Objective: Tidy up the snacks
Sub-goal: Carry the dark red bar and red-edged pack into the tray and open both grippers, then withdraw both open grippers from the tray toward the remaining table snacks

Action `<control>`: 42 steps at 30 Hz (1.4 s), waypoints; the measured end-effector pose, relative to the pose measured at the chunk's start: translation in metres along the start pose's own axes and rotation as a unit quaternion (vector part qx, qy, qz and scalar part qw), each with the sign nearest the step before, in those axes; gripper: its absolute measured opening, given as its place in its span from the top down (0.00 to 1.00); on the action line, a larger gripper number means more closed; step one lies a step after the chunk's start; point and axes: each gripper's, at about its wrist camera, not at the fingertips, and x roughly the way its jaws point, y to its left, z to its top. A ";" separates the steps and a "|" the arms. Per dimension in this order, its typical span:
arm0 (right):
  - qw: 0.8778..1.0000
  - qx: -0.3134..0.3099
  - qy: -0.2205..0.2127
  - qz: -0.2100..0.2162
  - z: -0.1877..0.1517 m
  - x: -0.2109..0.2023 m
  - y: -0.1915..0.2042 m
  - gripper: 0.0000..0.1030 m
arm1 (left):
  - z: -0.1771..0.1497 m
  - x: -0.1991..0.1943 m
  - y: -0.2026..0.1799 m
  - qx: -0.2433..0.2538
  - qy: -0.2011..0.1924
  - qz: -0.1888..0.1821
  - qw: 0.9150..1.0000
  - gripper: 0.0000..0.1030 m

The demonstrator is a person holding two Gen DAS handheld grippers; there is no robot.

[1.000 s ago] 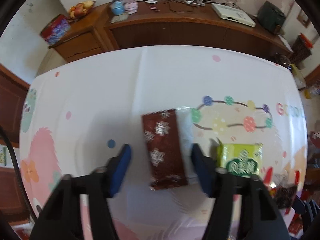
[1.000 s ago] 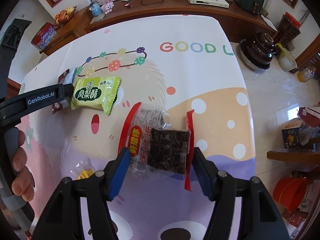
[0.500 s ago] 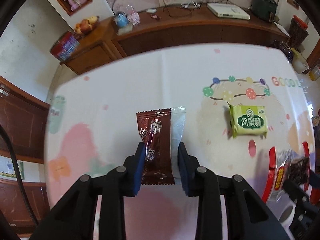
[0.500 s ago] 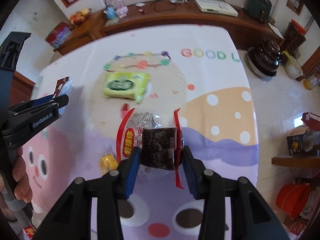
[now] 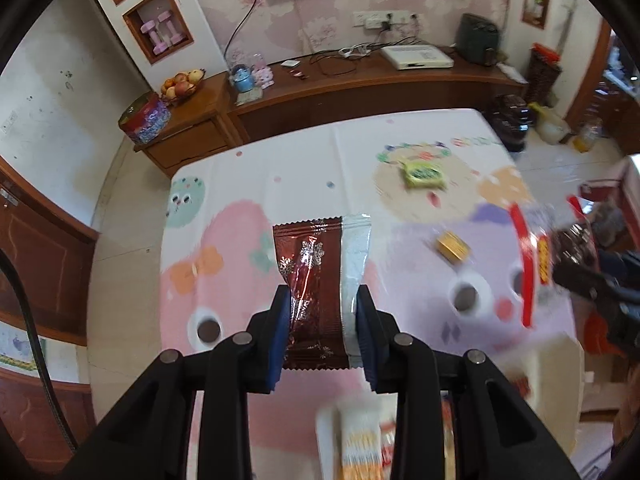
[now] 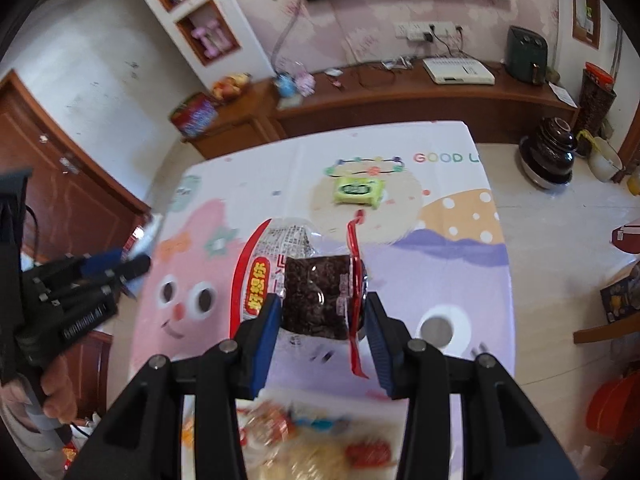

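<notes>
My left tool (image 5: 322, 328) now clamps the brown wrapper (image 5: 316, 280); right tool (image 6: 322, 334) clamps the red-edged packet (image 6: 304, 280); both lifted off the tabletop (image 6: 440, 248), sorting next.

Left gripper (image 5: 322, 320) with black plastic linkage arms, round silver screw heads at the joints, blue finger pads (image 5: 279, 336), right gripper (image 6: 320, 336) of matching build, white lettering on the left body, bare-skinned hand (image 6: 56, 394), grey sleeve cuff.
</notes>
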 end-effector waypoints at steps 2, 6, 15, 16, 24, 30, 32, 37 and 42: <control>1.000 -0.001 -0.008 0.013 -0.015 -0.015 0.007 0.59 | -0.028 -0.021 -0.001 0.002 -0.013 -0.018 1.000 0.71; 0.999 -0.009 -0.017 0.031 -0.059 -0.041 0.021 0.59 | -0.074 -0.046 -0.011 0.009 -0.030 -0.045 0.999 0.71; 1.000 -0.015 -0.021 0.009 -0.143 -0.054 0.032 0.73 | -0.159 -0.058 -0.038 0.006 -0.054 -0.061 0.997 0.71; 1.000 -0.009 -0.019 0.011 -0.147 -0.053 0.030 0.73 | -0.161 -0.054 -0.041 0.007 -0.052 -0.060 0.997 0.71; 1.000 -0.017 0.016 -0.012 -0.172 -0.027 0.032 0.77 | -0.188 -0.012 -0.067 0.036 -0.001 -0.027 0.999 0.70; 0.999 -0.023 0.028 -0.031 -0.178 -0.016 0.037 0.77 | -0.192 -0.001 -0.067 0.033 0.014 -0.015 0.999 0.23; 0.998 -0.026 0.032 -0.036 -0.180 -0.015 0.038 0.76 | -0.192 -0.003 -0.065 0.029 0.004 -0.011 1.000 0.13; 0.998 -0.023 0.047 -0.037 -0.183 -0.008 0.037 0.72 | -0.191 -0.005 -0.064 0.027 0.004 -0.013 1.000 0.13; 0.998 -0.021 0.056 -0.036 -0.185 -0.002 0.037 0.70 | -0.190 -0.007 -0.063 0.023 -0.004 -0.010 1.000 0.13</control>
